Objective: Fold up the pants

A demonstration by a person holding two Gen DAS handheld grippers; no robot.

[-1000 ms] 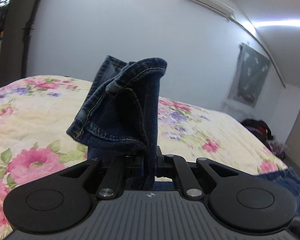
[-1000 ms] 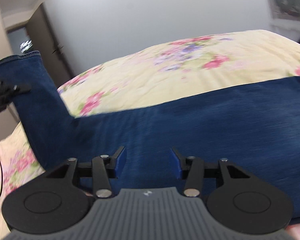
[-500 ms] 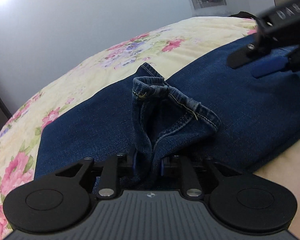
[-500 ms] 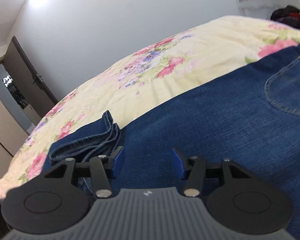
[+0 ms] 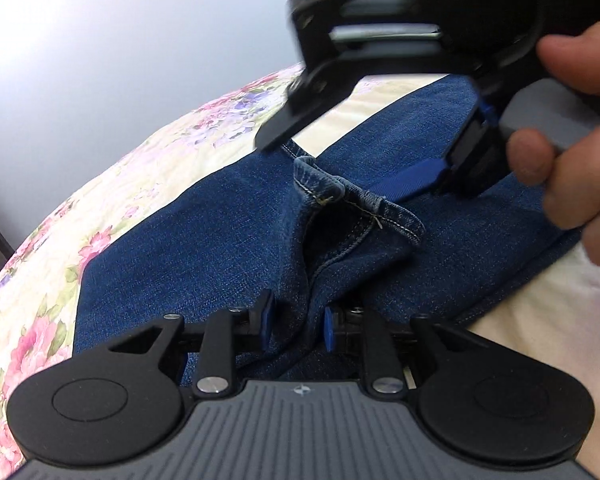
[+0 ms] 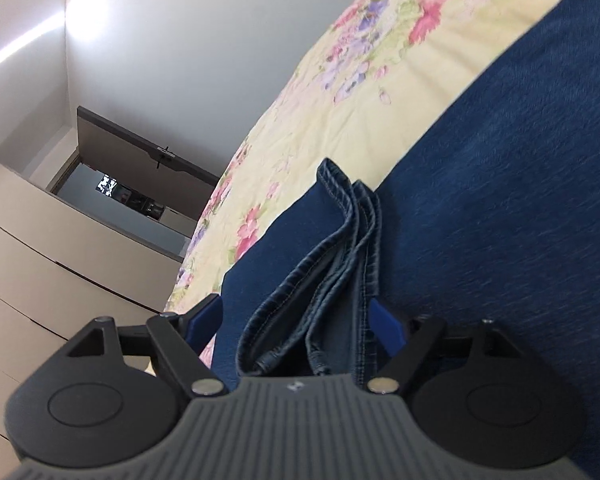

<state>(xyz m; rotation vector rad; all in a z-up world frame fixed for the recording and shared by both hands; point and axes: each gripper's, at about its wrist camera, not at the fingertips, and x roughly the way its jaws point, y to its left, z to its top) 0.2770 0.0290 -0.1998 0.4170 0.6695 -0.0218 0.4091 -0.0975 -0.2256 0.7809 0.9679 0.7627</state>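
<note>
Where folded on the bed (image 5: 112,184), jeans (image 5: 204,248) noted lying flat, hem (image 5: 360,204) doubled back over the legs. Left tongs (image 5: 296,322) just opening, pads clear of the bunched denim between them. Right tongs (image 6: 296,322) just opening wide, spread astride the stacked hems (image 6: 340,240), not clamped. Hand (image 5: 568,152) seen holding right tongs.
</note>
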